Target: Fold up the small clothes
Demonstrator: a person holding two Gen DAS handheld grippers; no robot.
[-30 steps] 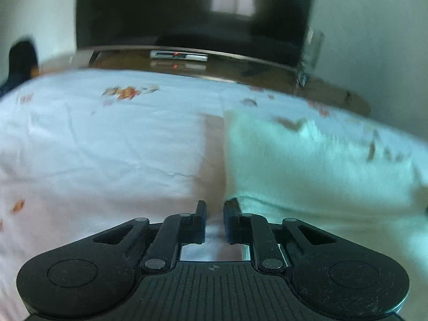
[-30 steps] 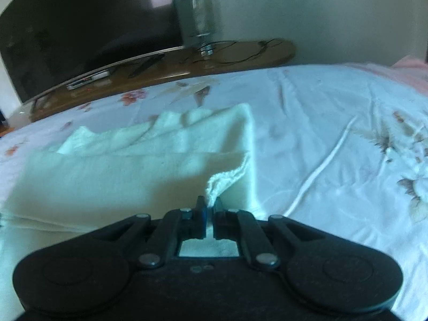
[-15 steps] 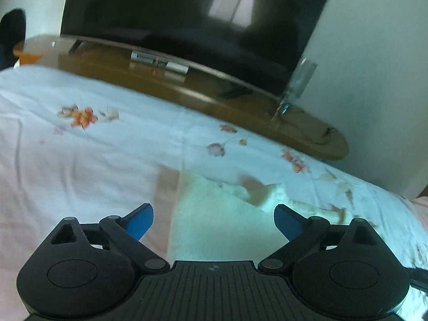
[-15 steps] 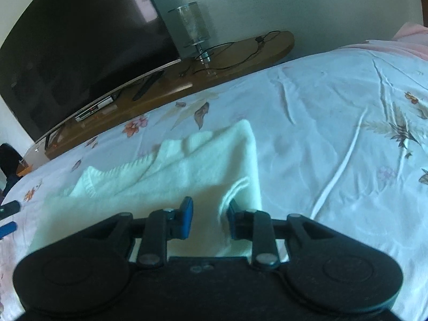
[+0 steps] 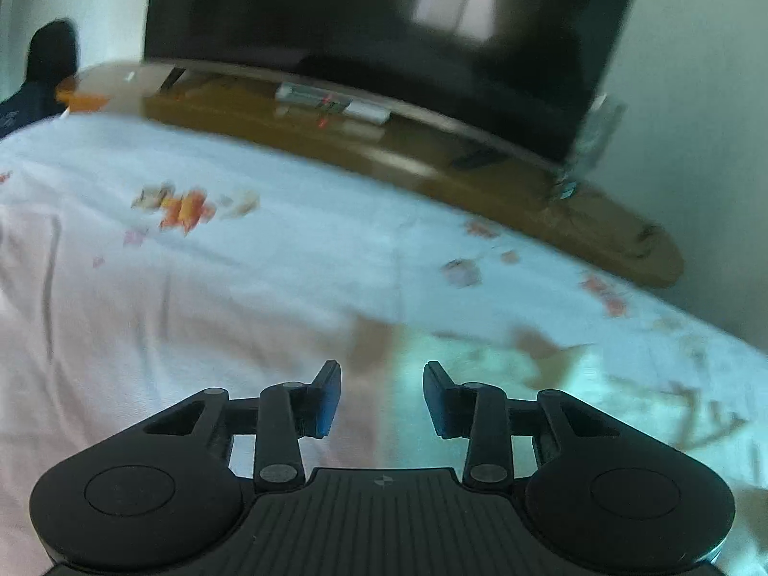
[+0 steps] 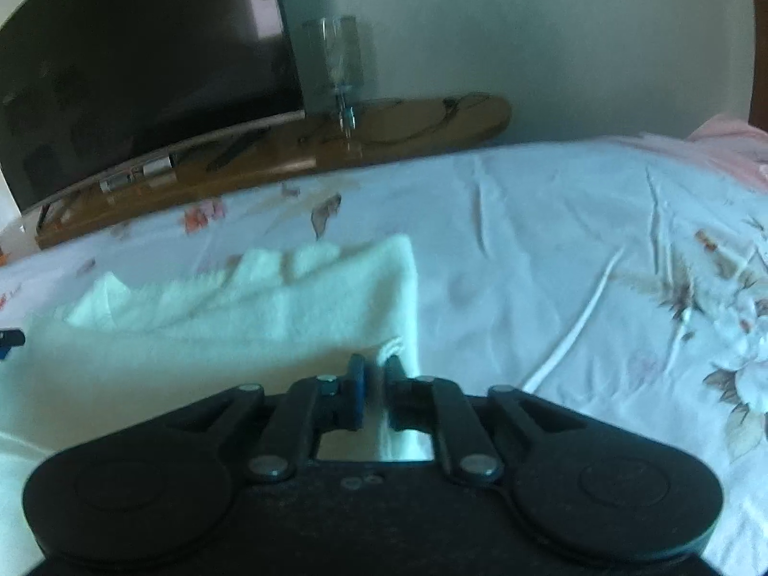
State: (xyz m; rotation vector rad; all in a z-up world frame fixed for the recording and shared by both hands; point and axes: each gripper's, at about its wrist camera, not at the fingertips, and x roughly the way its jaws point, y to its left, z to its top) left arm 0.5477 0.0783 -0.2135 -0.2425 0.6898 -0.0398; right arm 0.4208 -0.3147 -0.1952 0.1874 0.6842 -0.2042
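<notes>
A pale mint knitted garment (image 6: 249,317) lies folded on the floral bedsheet (image 6: 552,249). In the left wrist view its left edge (image 5: 480,384) shows, blurred. My left gripper (image 5: 381,401) is open and empty, its jaws straddling the garment's left edge just above the sheet. My right gripper (image 6: 374,391) hovers at the garment's near right corner with a narrow gap between its jaws, gripping nothing. The left gripper's fingertips (image 6: 9,338) show at the left edge of the right wrist view.
A wooden TV bench (image 5: 432,163) with a large dark TV (image 5: 384,24) runs along the far side of the bed. A glass vase (image 6: 336,62) stands on the bench. Pink bedding (image 6: 729,144) lies at far right.
Both grippers let go of the garment, which now lies flat. The left gripper opened wide, then narrowed; the right opened, then narrowed. Both views have dropped lower towards the bed.
</notes>
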